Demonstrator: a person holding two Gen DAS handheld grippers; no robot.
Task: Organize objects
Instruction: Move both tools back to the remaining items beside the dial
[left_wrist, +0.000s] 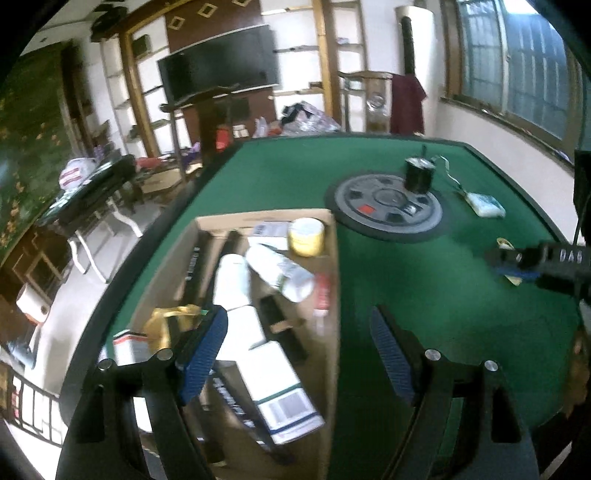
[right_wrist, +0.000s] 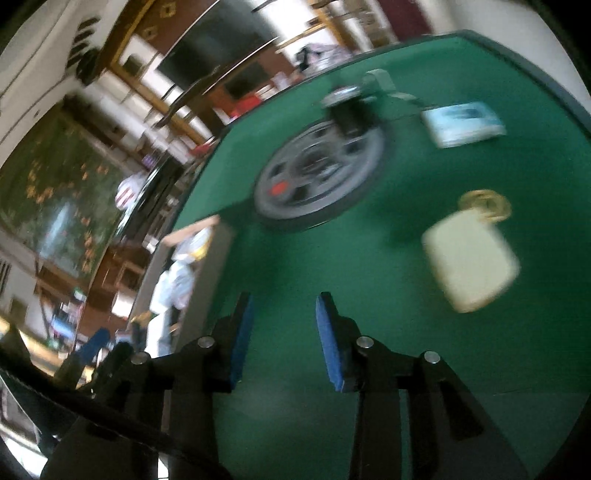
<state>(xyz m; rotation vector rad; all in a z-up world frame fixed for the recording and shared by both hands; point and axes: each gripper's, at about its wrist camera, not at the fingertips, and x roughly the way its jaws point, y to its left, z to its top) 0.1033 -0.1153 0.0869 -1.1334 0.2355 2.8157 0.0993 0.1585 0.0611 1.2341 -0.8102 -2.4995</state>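
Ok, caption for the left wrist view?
Left gripper open over the box edge on the green table.

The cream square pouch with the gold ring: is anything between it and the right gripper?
Nothing visible is. In the right wrist view only bare green felt table lies between the right gripper, jaws apart and empty, and the cream square pouch, which sits ahead, off to the right.
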